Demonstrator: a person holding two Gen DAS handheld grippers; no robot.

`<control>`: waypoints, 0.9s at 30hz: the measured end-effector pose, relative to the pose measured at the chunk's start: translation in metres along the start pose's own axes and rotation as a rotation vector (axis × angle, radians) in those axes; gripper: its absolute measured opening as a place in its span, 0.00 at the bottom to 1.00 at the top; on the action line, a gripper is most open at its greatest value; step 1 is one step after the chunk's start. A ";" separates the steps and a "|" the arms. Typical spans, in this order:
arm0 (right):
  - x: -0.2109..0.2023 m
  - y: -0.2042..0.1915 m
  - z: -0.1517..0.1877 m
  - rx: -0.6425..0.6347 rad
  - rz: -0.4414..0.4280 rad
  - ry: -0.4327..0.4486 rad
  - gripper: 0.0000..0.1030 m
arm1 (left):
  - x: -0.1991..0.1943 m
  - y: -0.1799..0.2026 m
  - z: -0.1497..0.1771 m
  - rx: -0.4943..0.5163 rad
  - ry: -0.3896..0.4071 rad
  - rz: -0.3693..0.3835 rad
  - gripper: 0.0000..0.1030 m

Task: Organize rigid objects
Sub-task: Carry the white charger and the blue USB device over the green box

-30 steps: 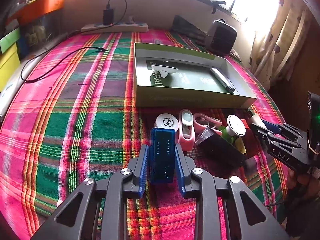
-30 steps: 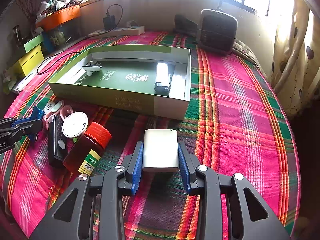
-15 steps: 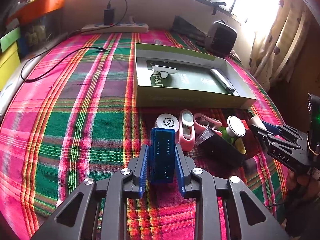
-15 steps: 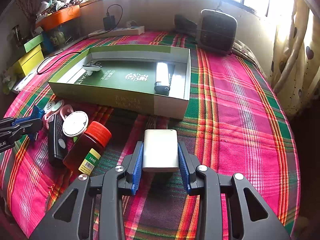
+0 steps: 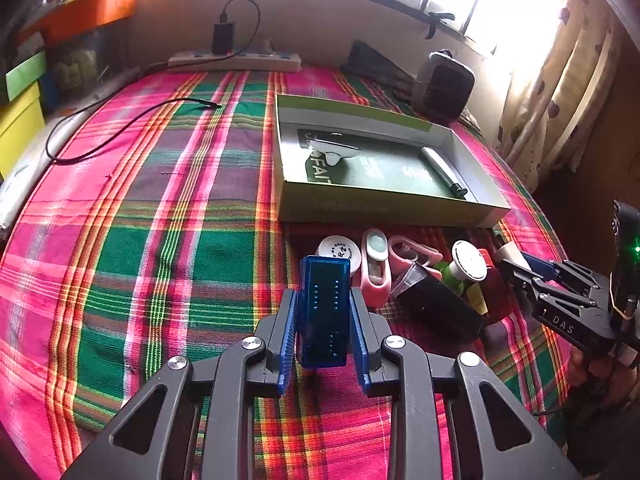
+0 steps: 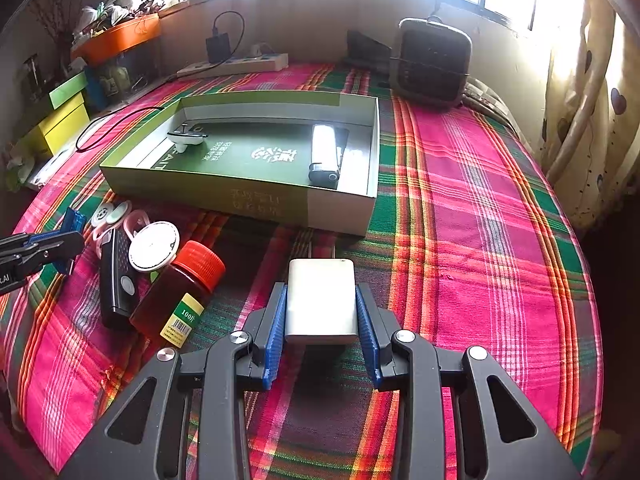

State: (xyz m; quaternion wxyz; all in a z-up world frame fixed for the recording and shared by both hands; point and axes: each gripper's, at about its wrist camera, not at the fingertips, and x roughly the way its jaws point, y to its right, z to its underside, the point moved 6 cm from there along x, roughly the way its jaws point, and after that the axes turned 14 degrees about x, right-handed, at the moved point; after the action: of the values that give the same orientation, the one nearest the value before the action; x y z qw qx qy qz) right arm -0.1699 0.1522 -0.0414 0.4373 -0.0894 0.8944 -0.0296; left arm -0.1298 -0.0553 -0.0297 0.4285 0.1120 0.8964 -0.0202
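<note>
my left gripper point(image 5: 323, 316) has its fingers clamped on a blue translucent block point(image 5: 324, 312), held upright between the blue pads, hanging above the plaid cloth point(image 5: 160, 240) at about 6 o'clock from the pile of small things. my right gripper point(image 6: 321, 312) has its fingers clamped on a silver flat case point(image 6: 321, 300), pinched by its two long sides so it sits level and will not twist.

the open green box point(image 6: 340, 204) lies at 12 o'clock from the silver case in the right view, and at about 1 o'clock from the blue block in the left view. it already holds a white earpiece point(image 6: 186, 140) toward its 9 o'clock end and a white lighter point(image 6: 325, 156) toward 3 o'clock, with bare floor between them (room, i judge, for both things i carry).

still outside the box, just in front of its near wall, sit an amber bottle with a red cap point(image 6: 176, 292), a black remote point(image 6: 118, 280), a white round lid point(image 6: 154, 246) and pink pieces point(image 5: 376, 268), touching one another in a heap. i judge the box is the gathering place, so both loads go there next; the near wall calls for a lift before lowering.
</note>
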 end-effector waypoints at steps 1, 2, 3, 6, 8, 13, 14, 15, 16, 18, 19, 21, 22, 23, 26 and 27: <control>0.000 0.000 0.000 0.000 -0.001 0.001 0.34 | 0.000 0.000 -0.001 -0.001 0.000 -0.001 0.23; 0.000 0.000 0.000 0.001 -0.002 0.001 0.34 | -0.001 0.000 0.000 -0.001 0.001 0.000 0.23; -0.001 0.000 0.000 0.001 -0.003 0.001 0.34 | -0.001 0.000 -0.001 -0.001 0.002 0.001 0.23; -0.002 0.000 0.001 0.005 -0.007 0.000 0.34 | -0.004 0.000 -0.003 0.002 0.008 0.001 0.23; -0.004 0.000 0.000 0.008 -0.009 0.003 0.33 | -0.006 0.000 -0.005 0.005 0.013 0.000 0.23; -0.008 -0.001 -0.003 0.009 -0.012 0.011 0.34 | -0.010 0.000 -0.010 0.010 0.025 -0.002 0.23; -0.009 -0.001 -0.004 0.010 -0.015 0.013 0.34 | -0.011 0.000 -0.011 0.011 0.027 -0.003 0.23; -0.010 -0.002 -0.005 0.010 -0.015 0.015 0.34 | -0.012 0.000 -0.012 0.012 0.029 -0.004 0.23; -0.011 -0.002 -0.006 0.009 -0.015 0.018 0.34 | -0.013 -0.001 -0.013 0.012 0.032 -0.005 0.23; -0.012 -0.003 -0.009 0.008 -0.014 0.023 0.34 | -0.014 -0.001 -0.016 0.012 0.039 -0.004 0.23; -0.013 -0.003 -0.010 0.008 -0.014 0.025 0.34 | -0.015 -0.001 -0.018 0.013 0.042 -0.002 0.23; -0.016 -0.004 -0.014 0.006 -0.017 0.032 0.33 | -0.017 -0.002 -0.022 0.017 0.048 -0.004 0.23; -0.018 -0.004 -0.016 0.006 -0.017 0.036 0.33 | -0.018 -0.002 -0.024 0.020 0.051 -0.004 0.23; -0.019 -0.005 -0.018 0.006 -0.020 0.039 0.33 | -0.019 -0.002 -0.027 0.022 0.054 -0.005 0.23; -0.023 -0.007 -0.026 0.000 -0.021 0.050 0.34 | -0.021 -0.002 -0.035 0.031 0.065 -0.002 0.23; -0.023 -0.007 -0.028 -0.002 -0.021 0.053 0.34 | -0.021 -0.002 -0.037 0.033 0.066 -0.002 0.23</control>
State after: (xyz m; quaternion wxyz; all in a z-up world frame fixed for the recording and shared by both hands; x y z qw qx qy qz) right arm -0.1768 0.1486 -0.0051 0.4131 -0.0982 0.9047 -0.0356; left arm -0.1463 -0.0563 0.0097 0.3967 0.1189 0.9097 -0.0318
